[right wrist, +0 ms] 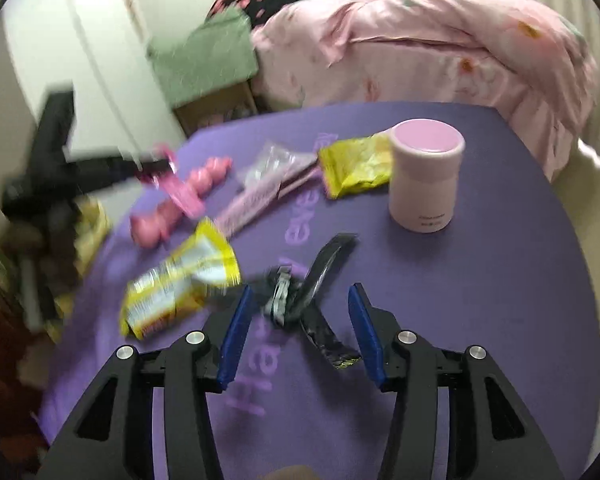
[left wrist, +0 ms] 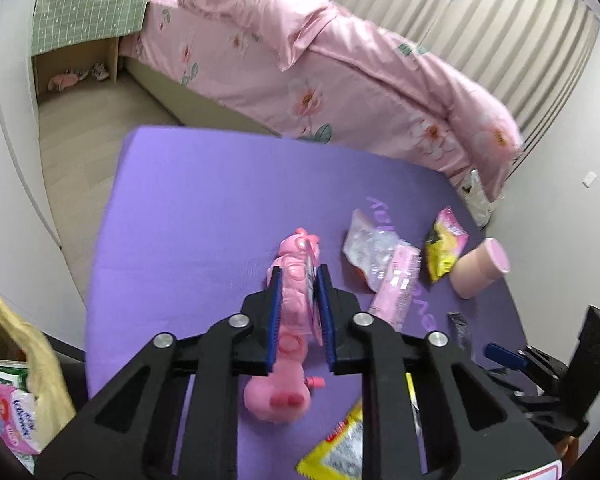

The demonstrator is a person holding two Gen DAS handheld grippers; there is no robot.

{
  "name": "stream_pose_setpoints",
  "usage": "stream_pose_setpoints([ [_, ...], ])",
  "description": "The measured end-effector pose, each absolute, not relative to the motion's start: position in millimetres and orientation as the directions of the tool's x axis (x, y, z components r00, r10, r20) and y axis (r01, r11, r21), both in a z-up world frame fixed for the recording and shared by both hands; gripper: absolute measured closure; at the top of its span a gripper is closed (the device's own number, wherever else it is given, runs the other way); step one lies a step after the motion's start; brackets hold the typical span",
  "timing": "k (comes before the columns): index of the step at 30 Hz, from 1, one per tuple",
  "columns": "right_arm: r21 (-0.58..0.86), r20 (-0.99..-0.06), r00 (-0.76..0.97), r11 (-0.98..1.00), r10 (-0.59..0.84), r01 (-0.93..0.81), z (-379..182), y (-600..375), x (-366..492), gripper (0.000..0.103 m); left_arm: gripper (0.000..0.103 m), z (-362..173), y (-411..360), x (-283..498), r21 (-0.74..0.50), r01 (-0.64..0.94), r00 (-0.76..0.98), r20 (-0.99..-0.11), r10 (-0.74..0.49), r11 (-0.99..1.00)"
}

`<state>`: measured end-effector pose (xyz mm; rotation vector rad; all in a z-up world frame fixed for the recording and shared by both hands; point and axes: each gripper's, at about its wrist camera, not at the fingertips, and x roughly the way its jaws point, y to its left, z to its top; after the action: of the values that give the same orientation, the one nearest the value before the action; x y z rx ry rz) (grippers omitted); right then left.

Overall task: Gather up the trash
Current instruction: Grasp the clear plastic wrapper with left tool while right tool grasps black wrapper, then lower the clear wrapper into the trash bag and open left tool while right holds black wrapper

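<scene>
Tilted downward over the purple mat (left wrist: 204,208), left gripper (left wrist: 300,276) pinches a pink wrapper (left wrist: 310,280) above the pink toy (left wrist: 292,292), while right gripper (right wrist: 300,300) gapes around black wrappers (right wrist: 316,276).

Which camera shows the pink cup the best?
The right wrist view. There the pink cup stands upright on the purple mat, whole and fairly sharp, with its flat lid and small print visible. In the left wrist view the same cup sits far off near the right edge, small, stretched and leaning from the fisheye lens.
</scene>
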<state>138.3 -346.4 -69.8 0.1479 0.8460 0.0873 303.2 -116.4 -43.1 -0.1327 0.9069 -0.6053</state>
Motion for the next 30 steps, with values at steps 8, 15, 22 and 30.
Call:
stream_pose_setpoints([
  [8,0.136,-0.763,0.629,0.988,0.15,-0.07,-80,-333,150,0.057,0.09,-14,-82,262,-0.391,0.463,0.482,-0.642,-0.597,0.795],
  [15,0.101,-0.785,0.607,0.992,0.123,-0.071,-77,-322,156,0.083,0.09,-8,-54,227,-0.325,0.44,0.539,-0.65,-0.535,0.837],
  [22,0.099,-0.685,0.712,0.988,0.154,-0.119,-20,-296,142,0.084,0.09,8,-21,194,-0.243,0.395,0.634,-0.626,-0.454,0.886],
  [30,0.087,-0.585,0.774,0.968,0.242,-0.237,31,-231,133,0.084,0.09,37,24,158,-0.143,0.329,0.755,-0.554,-0.351,0.933],
])
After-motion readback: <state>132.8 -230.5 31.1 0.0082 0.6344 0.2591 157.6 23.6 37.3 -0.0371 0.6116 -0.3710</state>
